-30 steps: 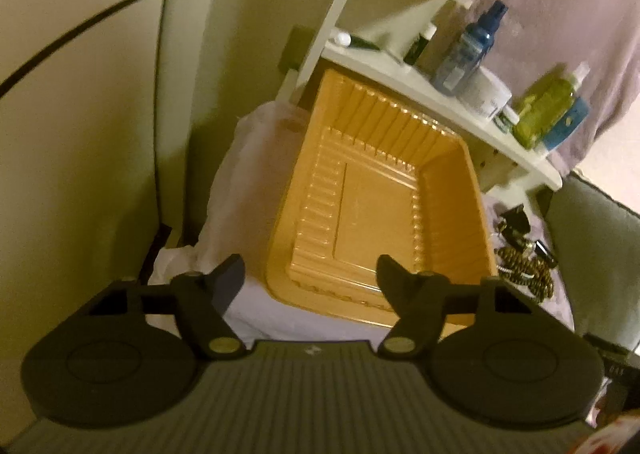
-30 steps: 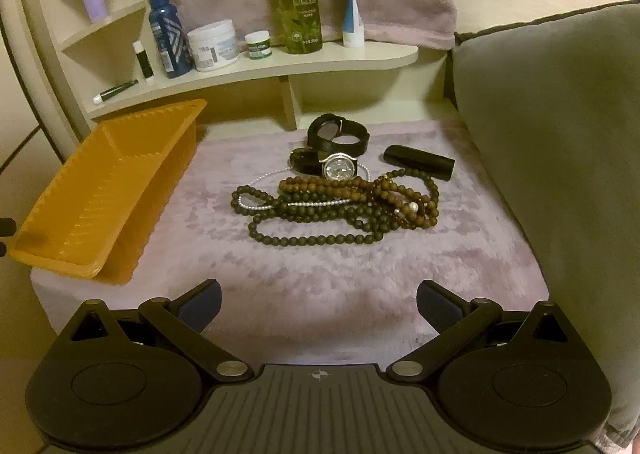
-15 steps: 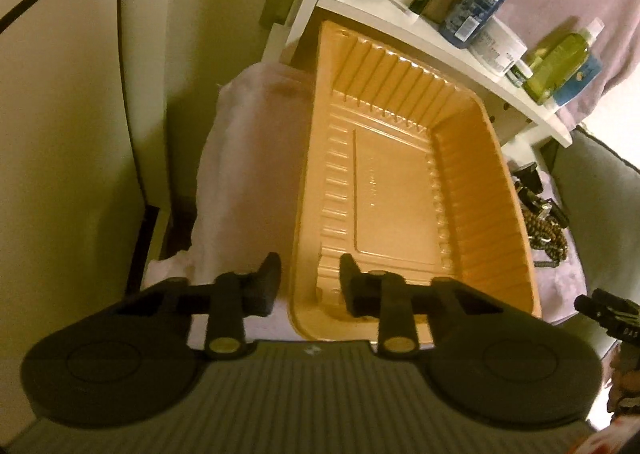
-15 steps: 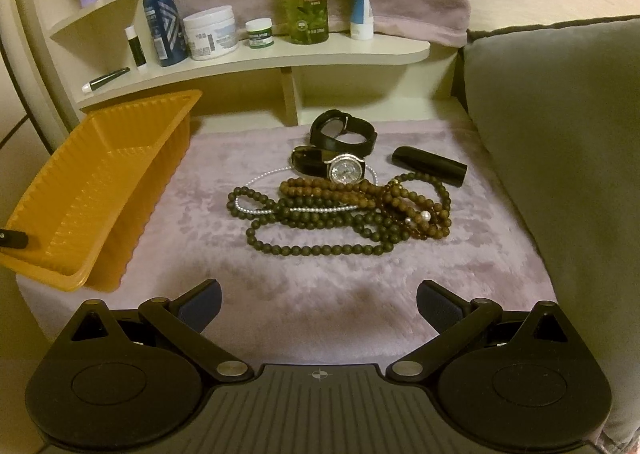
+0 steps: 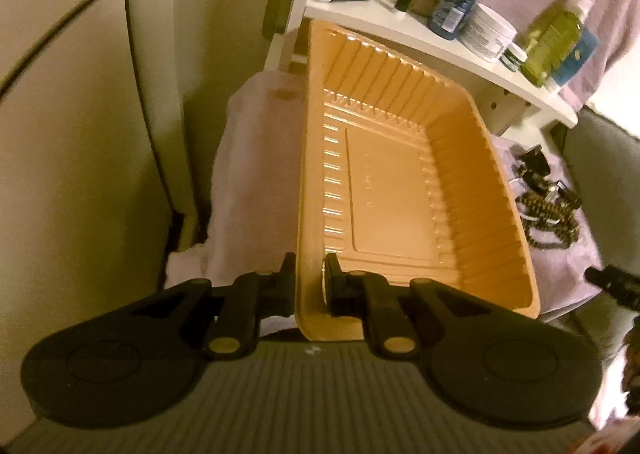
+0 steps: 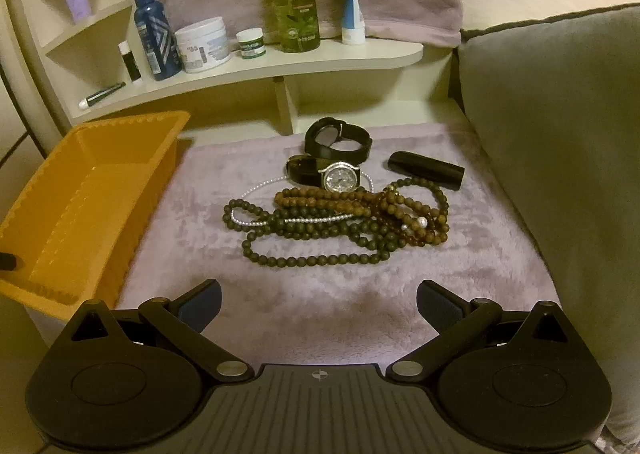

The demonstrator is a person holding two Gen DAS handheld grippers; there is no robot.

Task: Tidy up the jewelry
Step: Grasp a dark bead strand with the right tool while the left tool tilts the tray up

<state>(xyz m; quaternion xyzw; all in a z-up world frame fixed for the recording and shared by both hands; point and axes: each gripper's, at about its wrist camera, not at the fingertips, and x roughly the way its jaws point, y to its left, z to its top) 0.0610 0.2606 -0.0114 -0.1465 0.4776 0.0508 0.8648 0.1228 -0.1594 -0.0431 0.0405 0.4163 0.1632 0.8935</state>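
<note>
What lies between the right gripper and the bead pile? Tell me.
Nothing: in the right wrist view only bare pink fleece cover lies between the open right gripper and the bead necklaces.

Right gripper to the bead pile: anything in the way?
Nothing visible. The right gripper is open over bare purple cloth, and the tangled bead necklaces lie straight ahead with only cloth between. The watch and black strap sit behind the beads. The orange tray, gripped by the left gripper, is off to the left.
</note>
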